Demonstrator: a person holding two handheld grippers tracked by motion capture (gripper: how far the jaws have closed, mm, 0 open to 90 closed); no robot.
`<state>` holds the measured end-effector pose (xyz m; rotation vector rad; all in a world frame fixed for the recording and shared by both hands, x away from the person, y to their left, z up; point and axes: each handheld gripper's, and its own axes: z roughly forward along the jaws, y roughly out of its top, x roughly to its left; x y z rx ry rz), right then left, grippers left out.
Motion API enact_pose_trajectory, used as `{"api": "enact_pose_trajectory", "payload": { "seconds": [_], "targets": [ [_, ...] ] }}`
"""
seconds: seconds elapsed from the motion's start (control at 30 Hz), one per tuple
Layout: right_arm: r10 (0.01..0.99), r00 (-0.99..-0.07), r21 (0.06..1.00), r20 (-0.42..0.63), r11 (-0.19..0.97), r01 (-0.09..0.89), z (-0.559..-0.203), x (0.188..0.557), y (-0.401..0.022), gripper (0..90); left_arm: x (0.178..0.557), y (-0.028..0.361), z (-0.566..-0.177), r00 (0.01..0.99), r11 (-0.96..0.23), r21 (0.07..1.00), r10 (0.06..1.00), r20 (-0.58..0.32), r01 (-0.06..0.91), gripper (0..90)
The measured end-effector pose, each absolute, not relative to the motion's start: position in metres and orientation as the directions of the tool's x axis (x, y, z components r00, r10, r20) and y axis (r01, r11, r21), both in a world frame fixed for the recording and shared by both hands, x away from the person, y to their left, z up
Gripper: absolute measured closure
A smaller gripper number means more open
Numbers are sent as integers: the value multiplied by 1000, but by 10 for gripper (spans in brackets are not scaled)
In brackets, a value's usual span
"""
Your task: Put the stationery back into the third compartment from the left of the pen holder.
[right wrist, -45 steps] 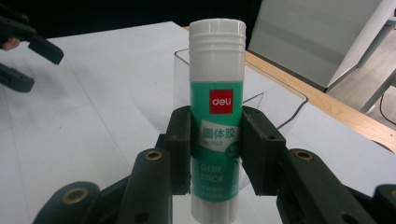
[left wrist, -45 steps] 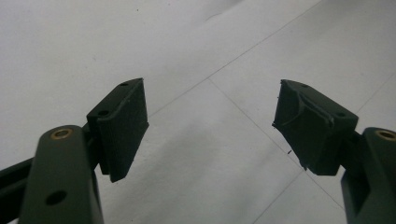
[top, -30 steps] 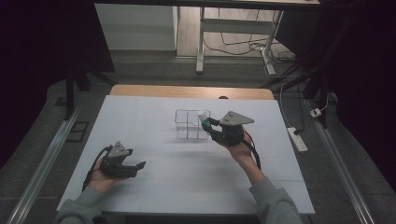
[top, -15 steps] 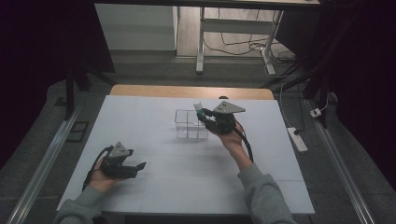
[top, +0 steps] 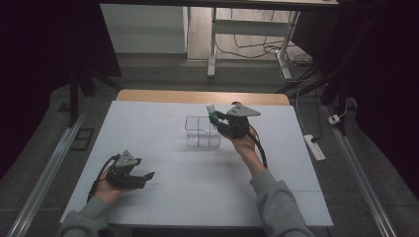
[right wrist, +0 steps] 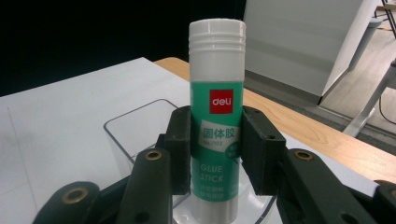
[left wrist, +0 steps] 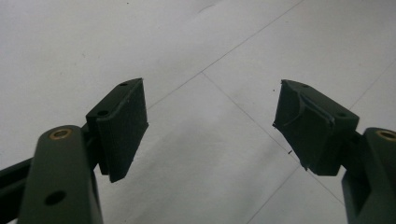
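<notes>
The glue stick (right wrist: 216, 116), a green-and-white tube with a white ribbed cap, stood upright between the jaws of the right gripper (right wrist: 215, 154), whose pads pressed on its label from both sides. In the high view the glue stick (top: 211, 110) was held above the far right corner of a clear divided organiser box (top: 201, 132), apparently not yet inside any compartment. That box sat on the white bench (top: 163, 118), near its far middle.

The step in hand looked like lowering the tube into a compartment of the box. Doing it well would probably mean keeping the tube vertical, centring its base over one cell rather than over a divider wall, and holding the grip until the base rested on the floor of the box, since a tall narrow tube could tip if dropped.

The left gripper (top: 143, 176) rested on the near left of the bench, well apart from the box; its own view showed the left gripper (left wrist: 210, 126) with jaws spread wide and nothing between them.

The right gripper view gave the label and cap and the curved clear rim of the box beneath the tube, which the high view left too small to read. The high view gave the box's dividers and the spacing between both hands.
</notes>
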<state>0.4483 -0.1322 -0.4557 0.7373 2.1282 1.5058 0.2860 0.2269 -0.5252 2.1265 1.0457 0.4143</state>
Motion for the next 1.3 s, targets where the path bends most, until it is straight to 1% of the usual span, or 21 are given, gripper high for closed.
{"api": "enact_pose_trajectory", "payload": {
  "seconds": [0.1, 0.13, 0.17, 0.2, 0.27, 0.3, 0.53, 0.7, 1.07, 1.23, 1.3],
  "targets": [
    [644, -764, 947, -38, 267, 177, -459, 451, -132, 644, 286, 227, -526, 621, -416, 721, 783, -26, 554, 250],
    [652, -758, 945, -32, 266, 189, -461, 451, -132, 576, 286, 227, -526, 621, -416, 721, 783, -26, 555, 249],
    [665, -746, 947, -32, 260, 191, -463, 452, -131, 406, 286, 227, -526, 621, -416, 721, 783, -26, 554, 249],
    [677, -736, 942, -21, 261, 213, -463, 453, -131, 310, 286, 227, -526, 622, -416, 720, 783, -26, 555, 250],
    [688, -726, 940, -12, 256, 227, -463, 453, -132, 252, 286, 227, -526, 622, -417, 720, 782, -26, 554, 250],
    [695, -719, 940, -10, 253, 231, -463, 452, -133, 239, 286, 227, -526, 622, -417, 721, 782, -27, 554, 250],
    [686, -727, 943, -6, 246, 224, -454, 447, -142, 263, 286, 226, -526, 623, -418, 720, 781, -26, 554, 250],
    [659, -752, 932, -22, 285, 223, -449, 437, -150, 276, 286, 227, -525, 620, -414, 722, 784, -26, 554, 250],
    [668, -744, 905, -36, 337, 259, -453, 401, -188, 282, 285, 227, -525, 617, -411, 723, 787, -26, 555, 250],
    [673, -738, 894, -43, 356, 272, -457, 377, -210, 282, 285, 226, -525, 620, -415, 723, 784, -25, 553, 250],
    [678, -735, 895, -23, 341, 287, -461, 367, -220, 284, 285, 226, -525, 621, -417, 722, 783, -22, 552, 250]
  ]
}}
